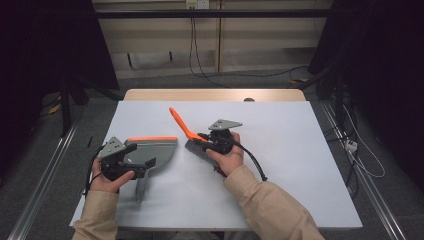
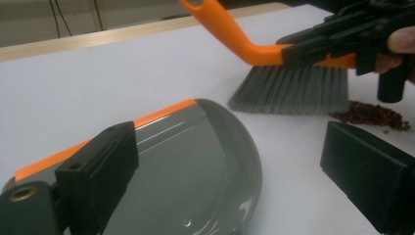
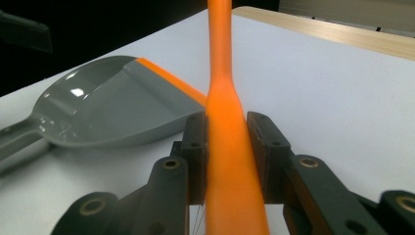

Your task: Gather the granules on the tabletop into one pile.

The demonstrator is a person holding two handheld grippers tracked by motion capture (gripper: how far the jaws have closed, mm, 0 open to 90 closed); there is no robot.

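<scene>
1. Bristles of the brush (image 2: 293, 90) rest on the white counter (image 1: 300, 150), just ahead of the left hand-held gripper (image 1: 131, 159) and off to its right

2. Right hand-held gripper (image 1: 204, 142) has its two black jaws closed tight on the brush's orange handle (image 3: 230, 147); in the right gripper view the handle runs straight up between the pads and away from the camera

3. Handle end rises up and away from the right hand-held gripper, tilted toward the far side of the counter

4. Left hand-held gripper stands wide open with nothing between its jaws; in the left gripper view the two black pads sit well apart, one low at the left and one low at the right

5. Grey dustpan (image 1: 150, 150) with its orange lip (image 2: 98, 134) lies flat on the counter directly under and ahead of the left hand-held gripper; whether the near jaw touches it cannot be told

6. Small heap of dark reddish crumbs (image 2: 372, 115) lies on the counter just beside the bristles, beyond the open right-hand pad of the left hand-held gripper

7. Dustpan sits to the left of the right hand-held gripper, near it but apart from the brush
</scene>
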